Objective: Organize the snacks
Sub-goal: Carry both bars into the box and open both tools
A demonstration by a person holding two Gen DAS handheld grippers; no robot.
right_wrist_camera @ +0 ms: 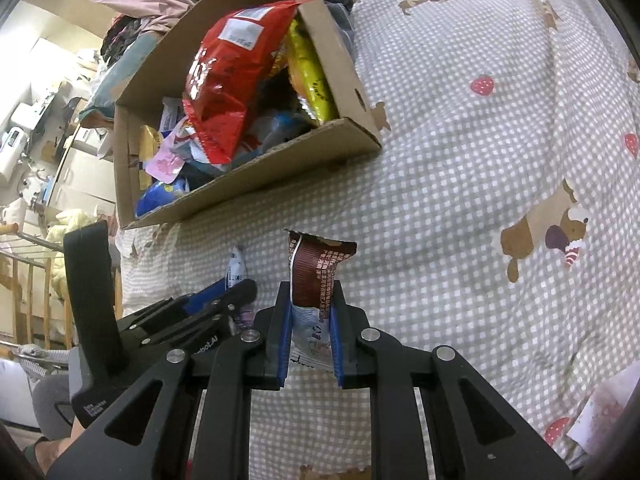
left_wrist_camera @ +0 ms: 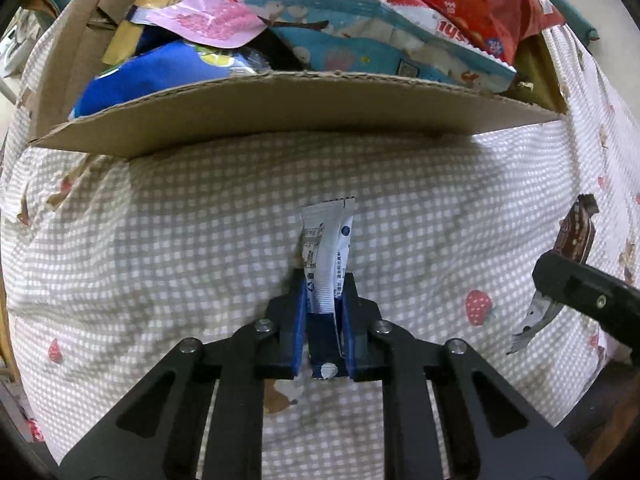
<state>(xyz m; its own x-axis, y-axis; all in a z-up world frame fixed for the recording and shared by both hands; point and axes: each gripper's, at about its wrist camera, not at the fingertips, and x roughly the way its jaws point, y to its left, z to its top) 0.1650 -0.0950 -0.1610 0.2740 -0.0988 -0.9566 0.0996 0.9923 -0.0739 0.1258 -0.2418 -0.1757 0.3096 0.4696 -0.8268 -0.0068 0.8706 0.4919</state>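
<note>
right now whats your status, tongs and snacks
Left tongs shut on white-blue snack packet. Right tongs shut on brown snack packet. Cardboard box ahead, already piled with snacks; nothing blocking.

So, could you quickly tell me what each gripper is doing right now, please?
Left gripper: closed on the blue and white packet.
Right gripper: closed on the brown packet.
</note>
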